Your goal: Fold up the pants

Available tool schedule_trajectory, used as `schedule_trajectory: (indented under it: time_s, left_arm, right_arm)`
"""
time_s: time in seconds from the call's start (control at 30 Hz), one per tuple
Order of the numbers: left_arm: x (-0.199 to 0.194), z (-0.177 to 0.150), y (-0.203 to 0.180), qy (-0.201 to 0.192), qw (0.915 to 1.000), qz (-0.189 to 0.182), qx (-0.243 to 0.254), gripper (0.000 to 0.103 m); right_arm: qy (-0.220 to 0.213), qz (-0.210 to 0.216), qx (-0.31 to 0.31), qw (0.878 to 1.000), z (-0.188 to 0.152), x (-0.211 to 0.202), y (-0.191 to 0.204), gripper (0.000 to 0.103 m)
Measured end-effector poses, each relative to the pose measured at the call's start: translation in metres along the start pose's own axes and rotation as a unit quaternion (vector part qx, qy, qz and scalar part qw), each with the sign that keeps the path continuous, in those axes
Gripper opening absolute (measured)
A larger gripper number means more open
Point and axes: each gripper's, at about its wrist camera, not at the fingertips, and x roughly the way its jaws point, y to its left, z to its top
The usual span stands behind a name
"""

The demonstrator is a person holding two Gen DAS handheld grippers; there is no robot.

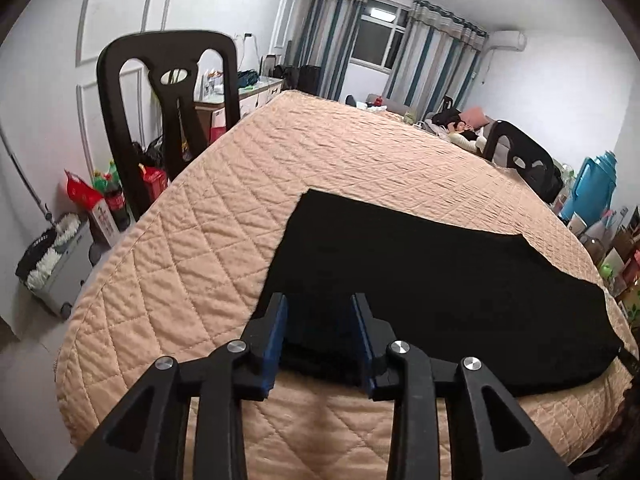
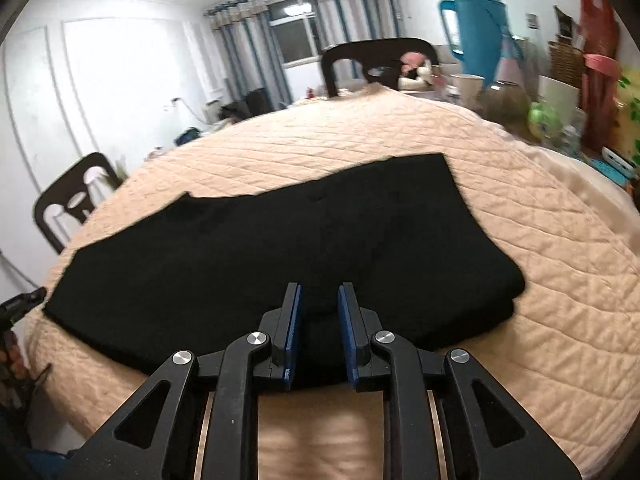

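Note:
Black pants (image 1: 420,280) lie flat on a peach quilted table cover (image 1: 240,200), folded lengthwise. My left gripper (image 1: 320,300) is open, its blue-padded fingers (image 1: 278,320) over the near edge of the pants at their left end. In the right wrist view the pants (image 2: 280,240) stretch across the cover (image 2: 520,280). My right gripper (image 2: 319,292) is open with a narrower gap, fingers (image 2: 294,312) over the near edge toward the thicker right end. Neither gripper holds cloth.
A dark chair (image 1: 168,100) stands at the table's left, another (image 1: 520,156) at the far right. A blue thermos (image 2: 476,24), cups and clutter (image 2: 560,100) crowd the right side. The other gripper's tip (image 2: 24,300) shows at the left edge.

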Motion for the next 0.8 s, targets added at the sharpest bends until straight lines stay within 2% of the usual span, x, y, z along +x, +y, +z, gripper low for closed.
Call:
schedule_trajectory:
  time_s: [0.27,0.57,0.8]
  left_arm:
    - [-0.006,-0.006,-0.018,0.006,0.9998,-0.009,0.015,0.035]
    - [-0.004,-0.015,-0.027,0.021,0.9995,-0.011,0.021,0.036]
    - [-0.012,-0.029,-0.024,0.017,0.9996,0.018,-0.011,0.036]
  right_arm:
    - [0.001,0.06,-0.061,0.996,0.004,0.016,0.05,0.024]
    - [0.005,0.073,-0.076,0.994,-0.002,0.019,0.063,0.024]
    - [0.004,0.072,-0.074,0.995,-0.003,0.02,0.064,0.025]
